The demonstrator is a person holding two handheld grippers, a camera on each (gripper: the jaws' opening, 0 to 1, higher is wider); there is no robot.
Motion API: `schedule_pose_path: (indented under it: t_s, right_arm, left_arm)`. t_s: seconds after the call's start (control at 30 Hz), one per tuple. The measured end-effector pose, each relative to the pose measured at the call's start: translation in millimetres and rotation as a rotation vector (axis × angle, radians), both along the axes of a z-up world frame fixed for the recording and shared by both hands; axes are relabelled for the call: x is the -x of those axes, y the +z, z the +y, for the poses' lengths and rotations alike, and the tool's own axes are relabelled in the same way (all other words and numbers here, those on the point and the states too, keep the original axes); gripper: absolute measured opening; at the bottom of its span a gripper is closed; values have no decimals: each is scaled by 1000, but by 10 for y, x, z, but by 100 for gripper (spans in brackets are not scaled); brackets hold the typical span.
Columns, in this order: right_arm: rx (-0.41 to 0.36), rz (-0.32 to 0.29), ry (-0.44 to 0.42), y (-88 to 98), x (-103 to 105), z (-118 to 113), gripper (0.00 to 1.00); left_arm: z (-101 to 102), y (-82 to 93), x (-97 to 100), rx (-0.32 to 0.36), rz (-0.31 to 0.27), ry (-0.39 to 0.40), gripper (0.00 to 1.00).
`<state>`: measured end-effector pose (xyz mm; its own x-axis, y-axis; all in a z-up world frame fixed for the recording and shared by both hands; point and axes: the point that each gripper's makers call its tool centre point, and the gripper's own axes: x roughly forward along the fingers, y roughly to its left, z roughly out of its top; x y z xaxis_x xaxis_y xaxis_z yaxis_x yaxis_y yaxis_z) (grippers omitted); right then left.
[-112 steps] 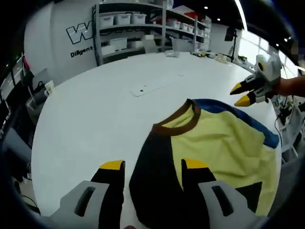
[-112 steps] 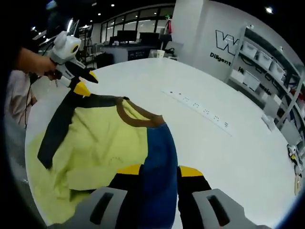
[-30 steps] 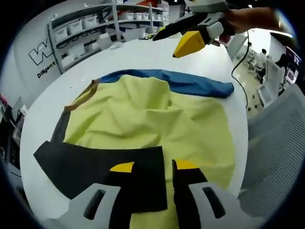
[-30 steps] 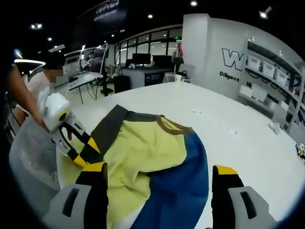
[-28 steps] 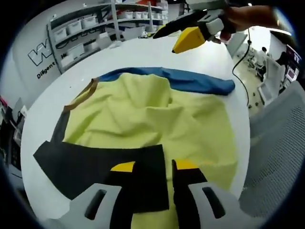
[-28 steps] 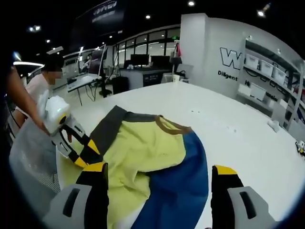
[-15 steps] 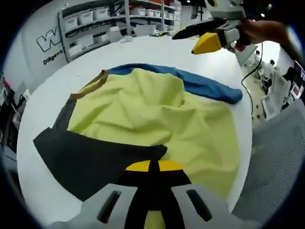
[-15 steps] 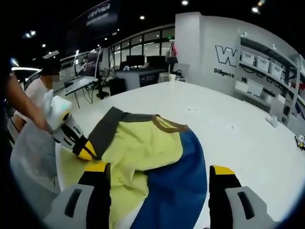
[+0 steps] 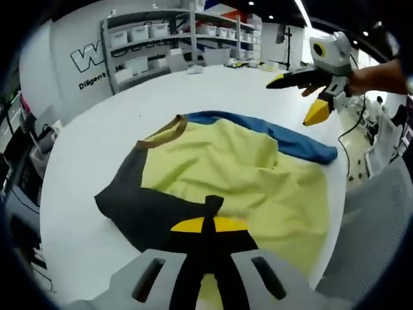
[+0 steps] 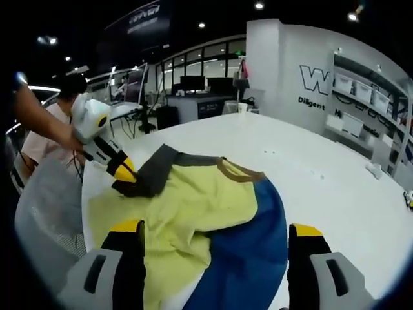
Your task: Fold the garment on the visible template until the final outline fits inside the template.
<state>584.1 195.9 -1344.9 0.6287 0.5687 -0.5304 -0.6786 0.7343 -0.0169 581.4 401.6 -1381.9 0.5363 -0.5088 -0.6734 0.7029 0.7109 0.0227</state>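
The garment's yellow body lies rumpled on the white table, with a brown collar, a black sleeve and a blue sleeve. My left gripper is shut on the black sleeve's edge. In the right gripper view the left gripper holds the black sleeve lifted over the yellow body. My right gripper is open above the blue sleeve, holding nothing. In the left gripper view the right gripper hovers beyond the blue sleeve.
Shelves with white bins stand behind the table. A mesh chair sits at the table's near edge, also seen as the chair. A person stands behind it. Desks with monitors fill the background.
My left gripper shut on the black sleeve's edge and has lifted it up and inward over the yellow body. The right gripper stays open above the blue sleeve.
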Motion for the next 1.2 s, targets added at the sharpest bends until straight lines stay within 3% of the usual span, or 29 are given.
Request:
schedule_pose_path:
  t_s: [0.17,0.4,0.8,1.2]
  right_arm:
    - [-15,8,6,-6,28,39,95]
    - [-8,18,15,-55,20,42,94]
    - [-20,3,31,-5,-11,93,97]
    - [15,-43,125,25,82,171,99]
  left_arm:
    - [290,157,-184,28,-30,86,2]
    - [822,547,-478,75,-93,235,2]
    - [1313,684,-521,57,-107,327,2]
    - [1804,884,-539,51,-159,465,2]
